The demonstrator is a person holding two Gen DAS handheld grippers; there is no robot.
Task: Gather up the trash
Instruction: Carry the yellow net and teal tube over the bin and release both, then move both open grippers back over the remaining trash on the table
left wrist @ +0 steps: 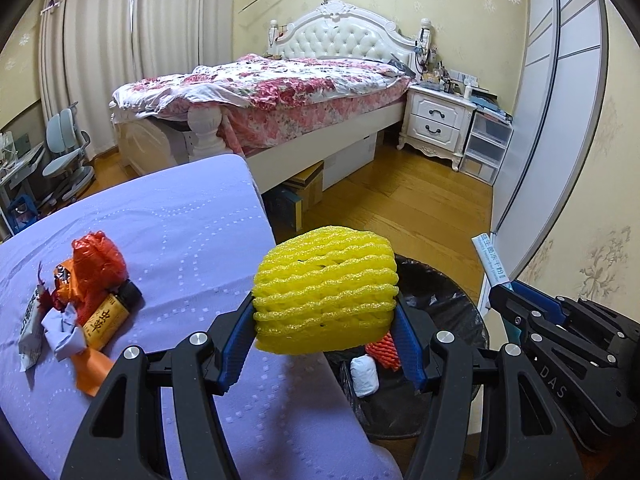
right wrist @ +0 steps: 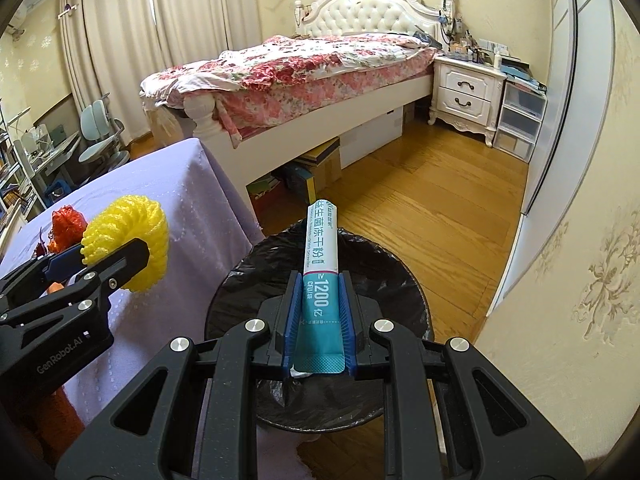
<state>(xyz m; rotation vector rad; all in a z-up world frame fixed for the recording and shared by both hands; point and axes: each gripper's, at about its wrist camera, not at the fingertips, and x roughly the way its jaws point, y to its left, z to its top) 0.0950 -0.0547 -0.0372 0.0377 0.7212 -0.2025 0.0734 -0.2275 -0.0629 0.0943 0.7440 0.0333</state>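
Observation:
My left gripper [left wrist: 324, 322] is shut on a yellow foam fruit net [left wrist: 326, 280], which hangs over the right edge of the lavender-covered table [left wrist: 180, 232], beside the bin. My right gripper [right wrist: 320, 292] is shut on a teal and white powder sachet [right wrist: 321, 248] above the black-lined bin [right wrist: 384, 280]. In the bin [left wrist: 444, 296] lie a red foam net [left wrist: 384, 354] and a white crumpled piece [left wrist: 364, 374]. A pile remains on the table: a red plastic bag [left wrist: 98, 264], a small yellow-labelled bottle [left wrist: 108, 318], wrappers [left wrist: 30, 332] and an orange scrap [left wrist: 90, 368].
The bin stands on a wooden floor [right wrist: 420, 200] between the table and a papered wall [right wrist: 560, 280]. Beyond are a bed with a floral cover [right wrist: 300, 68], boxes under it, a white nightstand [right wrist: 464, 88] and a sliding wardrobe door [left wrist: 560, 80].

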